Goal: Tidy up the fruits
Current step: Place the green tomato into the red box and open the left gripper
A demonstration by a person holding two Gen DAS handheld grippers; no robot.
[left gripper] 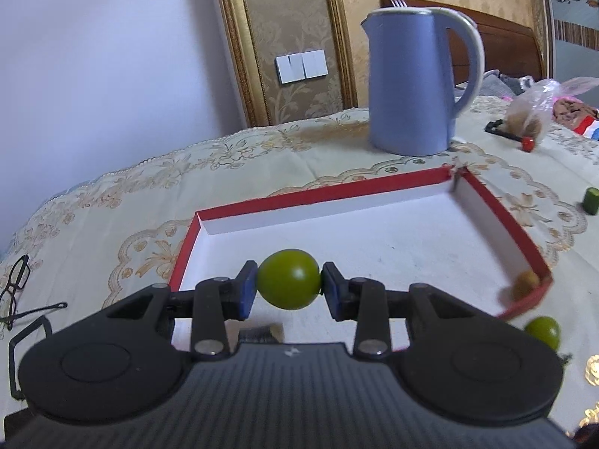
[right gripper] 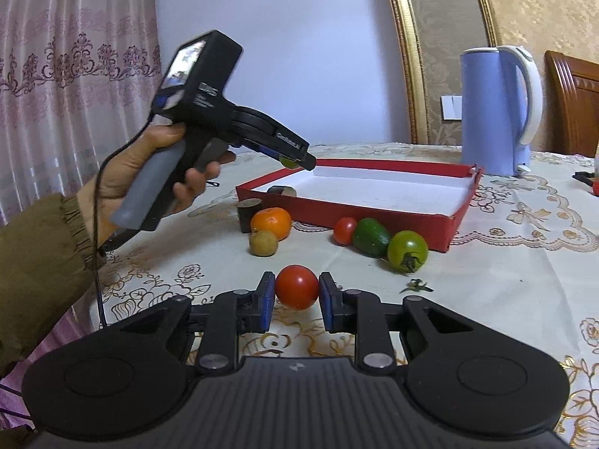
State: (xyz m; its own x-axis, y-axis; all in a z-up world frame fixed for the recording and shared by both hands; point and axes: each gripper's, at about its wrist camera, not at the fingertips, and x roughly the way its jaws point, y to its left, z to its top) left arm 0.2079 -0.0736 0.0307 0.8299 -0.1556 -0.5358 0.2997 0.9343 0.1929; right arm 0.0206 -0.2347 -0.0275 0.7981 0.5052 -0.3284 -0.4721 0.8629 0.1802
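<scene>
My left gripper is shut on a round green fruit and holds it above the near part of a red box with a white inside. The right wrist view shows that gripper over the box's left end. My right gripper has its pads on both sides of a red tomato that rests on the tablecloth; whether they press it is unclear. An orange, a brown fruit, a small red tomato, an avocado and a green tomato lie before the box.
A blue kettle stands behind the box. A brown fruit lies in the box's right corner. A green fruit lies outside it. Glasses lie at the left. A plastic bag lies at the far right. Dark cylinders stand by the box.
</scene>
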